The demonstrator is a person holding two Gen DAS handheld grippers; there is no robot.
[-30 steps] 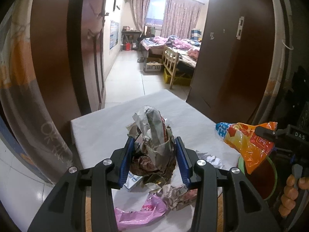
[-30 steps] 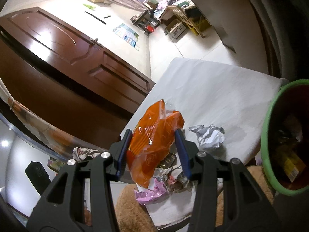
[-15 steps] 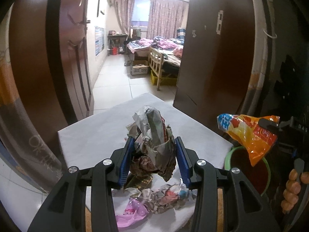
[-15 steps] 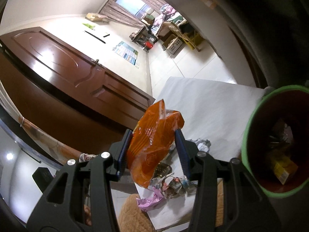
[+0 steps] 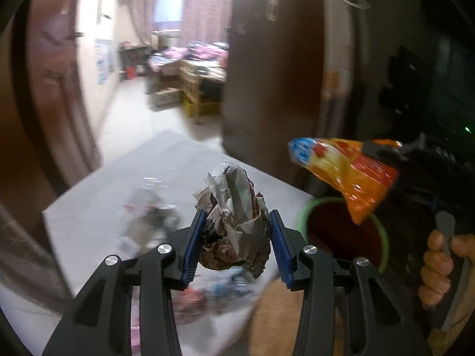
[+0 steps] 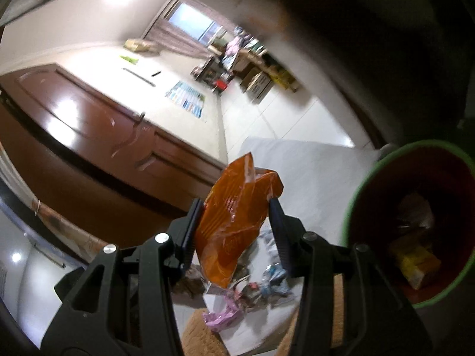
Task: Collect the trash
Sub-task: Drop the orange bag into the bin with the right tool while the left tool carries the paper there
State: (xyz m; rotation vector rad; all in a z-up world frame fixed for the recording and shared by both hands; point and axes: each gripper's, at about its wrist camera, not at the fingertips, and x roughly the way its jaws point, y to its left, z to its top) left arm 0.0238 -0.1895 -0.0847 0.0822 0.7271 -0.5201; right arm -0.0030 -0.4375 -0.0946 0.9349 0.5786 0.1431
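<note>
Bin [image 6: 371,178] is the landmark: right gripper [image 6: 236,222], clamped on the orange snack bag [image 6: 234,222], sits just left of its rim and nearer. Left gripper [image 5: 236,247] pinches the crumpled paper wad [image 5: 234,222], further left over the table [image 5: 104,195].

Blurred litter, hidden packets, cropped bin

The loose litter [image 5: 154,207] on the counter [image 5: 98,195] smears into streaks in the left wrist view, too blurred to sort; the crumpled paper wad [image 5: 234,222] hides what lies beneath it. In the right wrist view the orange snack bag [image 6: 234,225] covers scraps behind, and the green-rimmed bin [image 6: 356,201] runs off the right edge.
</note>
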